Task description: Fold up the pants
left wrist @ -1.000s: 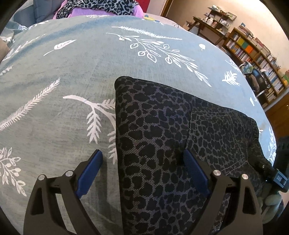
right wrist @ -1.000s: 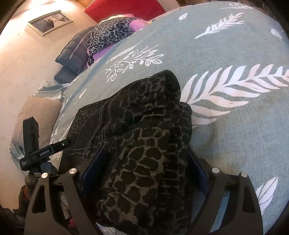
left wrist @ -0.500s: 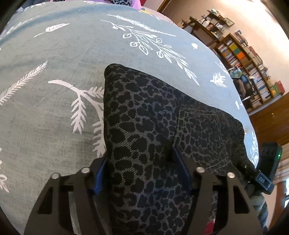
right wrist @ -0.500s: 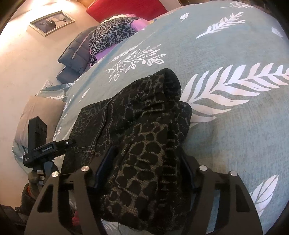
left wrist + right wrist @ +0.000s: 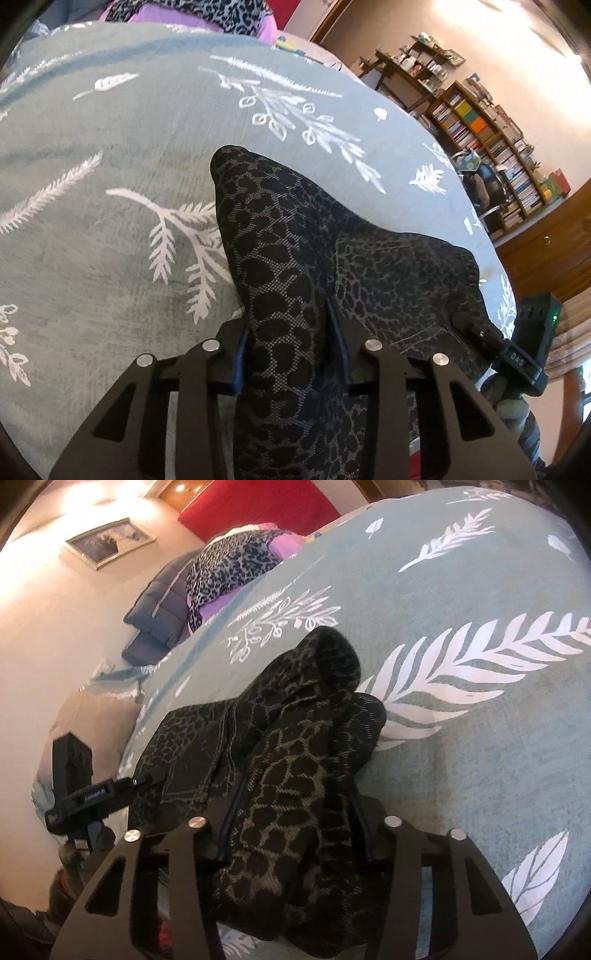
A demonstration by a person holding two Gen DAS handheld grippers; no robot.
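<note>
Dark leopard-print pants (image 5: 280, 229) lie folded on a teal bedspread (image 5: 110, 147) with white leaf prints. My left gripper (image 5: 290, 339) holds their near edge at the left end. Its jaws are closing, and the blue pads press a raised ridge of fabric between them. In the right wrist view the pants (image 5: 295, 738) are bunched at their right end. My right gripper (image 5: 295, 819) is also closing, with a thick wad of fabric filling the gap between its pads. Each gripper shows at the edge of the other's view.
Leopard-print and purple clothes (image 5: 236, 565) and a dark quilted item (image 5: 159, 609) lie at the bed's far end by a red headboard (image 5: 258, 509). Bookshelves (image 5: 498, 140) line the wall beyond the bed. Bare bedspread (image 5: 480, 738) stretches past the pants.
Both pairs of jaws went from wide open to closed in on the pants fabric. The cloth in the left gripper has bunched into a ridge and lifted a little.
</note>
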